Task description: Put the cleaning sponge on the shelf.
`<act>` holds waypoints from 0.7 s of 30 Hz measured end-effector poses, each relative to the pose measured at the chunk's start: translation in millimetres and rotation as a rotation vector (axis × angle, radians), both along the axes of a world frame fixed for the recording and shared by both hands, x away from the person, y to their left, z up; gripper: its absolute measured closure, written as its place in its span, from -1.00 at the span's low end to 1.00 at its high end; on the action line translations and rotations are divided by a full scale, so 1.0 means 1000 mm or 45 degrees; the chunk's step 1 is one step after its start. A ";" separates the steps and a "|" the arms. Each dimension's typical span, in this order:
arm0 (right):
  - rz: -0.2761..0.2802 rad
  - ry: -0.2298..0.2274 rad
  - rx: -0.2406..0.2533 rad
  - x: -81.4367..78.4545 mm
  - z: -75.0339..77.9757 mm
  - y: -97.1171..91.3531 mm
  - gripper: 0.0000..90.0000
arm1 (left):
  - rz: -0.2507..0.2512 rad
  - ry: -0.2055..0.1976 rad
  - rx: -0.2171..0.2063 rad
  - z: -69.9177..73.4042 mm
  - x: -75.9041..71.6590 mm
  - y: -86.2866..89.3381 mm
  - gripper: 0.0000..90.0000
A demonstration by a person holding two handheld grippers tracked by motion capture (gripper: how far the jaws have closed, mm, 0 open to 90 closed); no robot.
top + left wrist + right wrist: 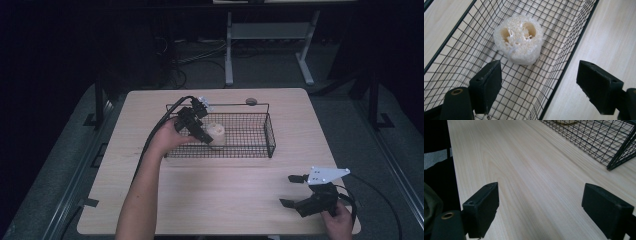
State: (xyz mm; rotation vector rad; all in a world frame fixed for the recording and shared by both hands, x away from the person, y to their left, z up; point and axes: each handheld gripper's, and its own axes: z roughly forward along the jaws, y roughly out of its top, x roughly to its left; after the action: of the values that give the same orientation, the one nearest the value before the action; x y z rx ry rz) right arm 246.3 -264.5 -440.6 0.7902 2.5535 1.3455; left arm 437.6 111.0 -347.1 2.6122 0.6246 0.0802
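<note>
The pale, fibrous loofah chunk (519,38) lies on the floor of the black wire basket (574,52), left of its middle. The left claw (539,85) hovers over it, jaws apart; one jaw sits outside the near wall and should clear that wire before descending. The right claw (296,190) rests spread on open bench (536,182).

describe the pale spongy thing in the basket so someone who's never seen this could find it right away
On the light wooden table stands a long black wire basket; look in its left end, just ahead of the left gripper, whose jaws are open. There sits a loofah piece: a short, cream-white, fibrous cylinder with round holes in its top, the only thing visible inside.
</note>
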 end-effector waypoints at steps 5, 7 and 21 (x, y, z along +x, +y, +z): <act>-0.004 0.007 0.001 -0.001 0.000 0.002 -0.69 | 0.002 -0.007 -0.008 0.001 -0.009 0.009 -0.56; 0.005 0.001 -0.005 -0.001 0.000 0.003 -0.69 | 0.000 -0.019 -0.009 0.002 -0.011 0.012 -0.56; 0.004 0.009 -0.027 0.000 0.000 0.007 -0.69 | 0.006 -0.030 -0.027 -0.005 -0.031 0.023 -0.56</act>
State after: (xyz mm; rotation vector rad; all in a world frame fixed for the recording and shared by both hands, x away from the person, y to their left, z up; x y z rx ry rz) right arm 246.0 -257.5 -440.8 0.7886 2.5711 1.3163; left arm 406.1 134.0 -352.2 2.5854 0.6201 0.1049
